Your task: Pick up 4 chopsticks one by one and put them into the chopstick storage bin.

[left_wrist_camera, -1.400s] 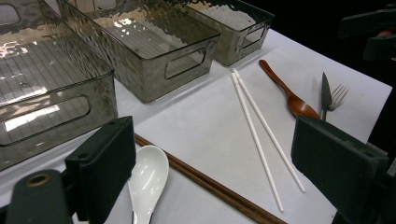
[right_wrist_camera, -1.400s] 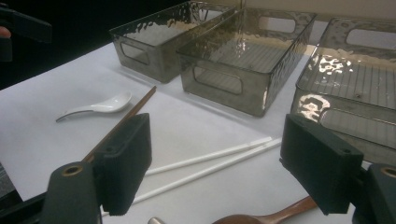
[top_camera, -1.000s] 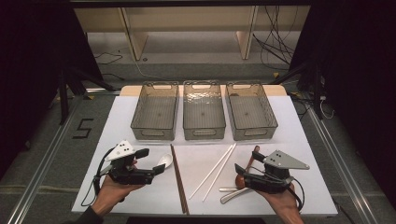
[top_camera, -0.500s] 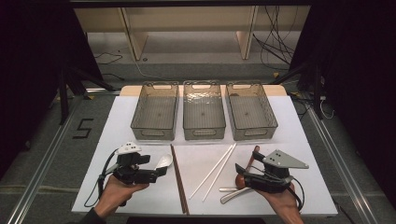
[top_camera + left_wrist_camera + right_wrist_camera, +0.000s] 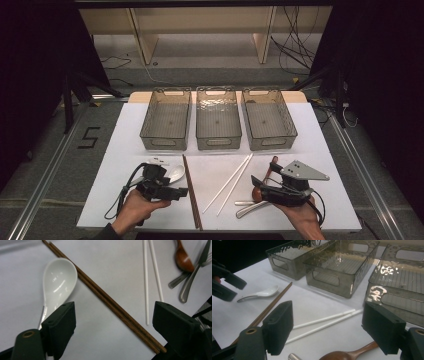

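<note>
High view: left tool [image 5: 181, 192] at 7 o'clock on the white tabletop [image 5: 125, 150], lying on its side, jaws set wide and gripping nothing, white spoon [image 5: 175, 173] just beside its tip at 12 o'clock. Brown chopsticks [image 5: 191, 197] at 6 o'clock, white chopsticks [image 5: 233, 181] just past them toward 5. Right tool [image 5: 256, 184] at 5 o'clock, also spread wide and empty, over the wooden spoon [image 5: 270, 171] and metal cutlery [image 5: 250, 208]. Three clear bins [image 5: 218, 125] in a row at 12 o'clock. A black "5" [image 5: 88, 137] marked on the floor at 9 o'clock; no other writing readable.

Left gripper view: white spoon [image 5: 58, 282] at 10 o'clock, handle running down behind the left jaw; brown chopsticks [image 5: 107, 301] crossing diagonally between the wide jaws; white chopsticks [image 5: 150, 275] at 1 o'clock; wooden spoon [image 5: 183, 260] and metal cutlery [image 5: 192, 277] at 2 o'clock.

Right gripper view: white chopsticks [image 5: 324, 322] between the wide jaws, wooden spoon [image 5: 349, 353] at 6 o'clock, white spoon [image 5: 260, 294] at 9 o'clock, bins [image 5: 342, 270] at 12 o'clock
</note>
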A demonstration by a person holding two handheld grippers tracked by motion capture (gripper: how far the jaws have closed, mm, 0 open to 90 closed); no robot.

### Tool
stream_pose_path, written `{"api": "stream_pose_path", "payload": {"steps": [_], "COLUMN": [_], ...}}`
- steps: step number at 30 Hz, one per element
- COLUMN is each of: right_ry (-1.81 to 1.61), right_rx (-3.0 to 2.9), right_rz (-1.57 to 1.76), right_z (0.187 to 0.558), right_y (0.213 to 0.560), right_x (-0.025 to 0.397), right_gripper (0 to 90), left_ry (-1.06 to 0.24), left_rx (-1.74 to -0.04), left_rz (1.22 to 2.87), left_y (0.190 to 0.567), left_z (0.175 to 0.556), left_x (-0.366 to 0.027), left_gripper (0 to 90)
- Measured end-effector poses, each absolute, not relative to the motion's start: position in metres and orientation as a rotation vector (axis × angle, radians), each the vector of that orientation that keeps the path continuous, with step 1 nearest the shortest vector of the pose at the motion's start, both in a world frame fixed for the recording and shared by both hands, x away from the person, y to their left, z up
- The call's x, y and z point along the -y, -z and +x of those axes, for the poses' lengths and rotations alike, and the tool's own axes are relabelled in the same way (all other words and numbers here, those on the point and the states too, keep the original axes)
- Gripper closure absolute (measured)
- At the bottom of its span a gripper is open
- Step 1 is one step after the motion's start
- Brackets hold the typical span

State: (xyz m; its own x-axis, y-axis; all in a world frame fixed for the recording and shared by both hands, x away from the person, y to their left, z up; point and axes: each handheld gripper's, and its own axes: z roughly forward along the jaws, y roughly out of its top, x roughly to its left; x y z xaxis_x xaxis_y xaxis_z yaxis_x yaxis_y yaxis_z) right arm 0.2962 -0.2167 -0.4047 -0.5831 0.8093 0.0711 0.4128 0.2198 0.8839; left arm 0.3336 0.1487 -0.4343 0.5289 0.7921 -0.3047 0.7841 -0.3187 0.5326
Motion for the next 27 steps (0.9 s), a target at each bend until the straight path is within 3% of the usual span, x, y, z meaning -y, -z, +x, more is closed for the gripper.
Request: {"api": "stream_pose_path", "payload": {"steps": [27], "right_ry": [-1.323], "right_rx": [-2.101], "right_rz": [1.127], "right_z": [0.296], "right_y": [0.405], "right_x": [0.216], "right_gripper": [26.1], "left_ry": [-0.084], "left_rx": [-1.255], "left_rz": [2.373], "left_y": [0.46], "left_z": [0.35], "left_x": [-0.11], "left_gripper": [33.8]}}
